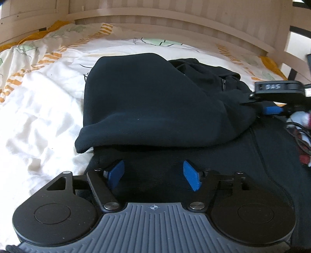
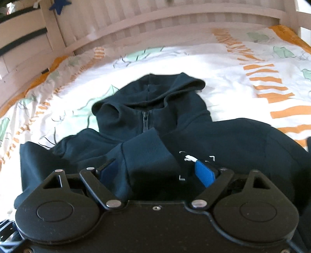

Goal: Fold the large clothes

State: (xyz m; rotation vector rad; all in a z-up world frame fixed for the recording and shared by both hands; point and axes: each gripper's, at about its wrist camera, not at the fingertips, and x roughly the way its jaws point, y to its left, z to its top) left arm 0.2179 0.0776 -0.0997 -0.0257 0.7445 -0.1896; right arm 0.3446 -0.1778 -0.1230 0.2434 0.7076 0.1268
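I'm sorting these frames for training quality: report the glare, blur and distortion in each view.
Left wrist view: fisheye bends the bed rail into an arc; sunlight washes out the white sheet; the dark hoodie loses its folds in shadow. Right wrist view: softer and slightly smeared overall, glare bleaching the sheet, hoodie detail still readable at the zip.

Our left gripper (image 1: 153,174) is black, its two linkage arms pinned with silver screws, with blue pads (image 1: 191,175) — flat rectangles — and a grey ribbed plate bearing a small crosshair mark. Our right gripper (image 2: 155,173) has the same black round housings, silver pins and blue pads (image 2: 205,174) — its centre plate plain black.
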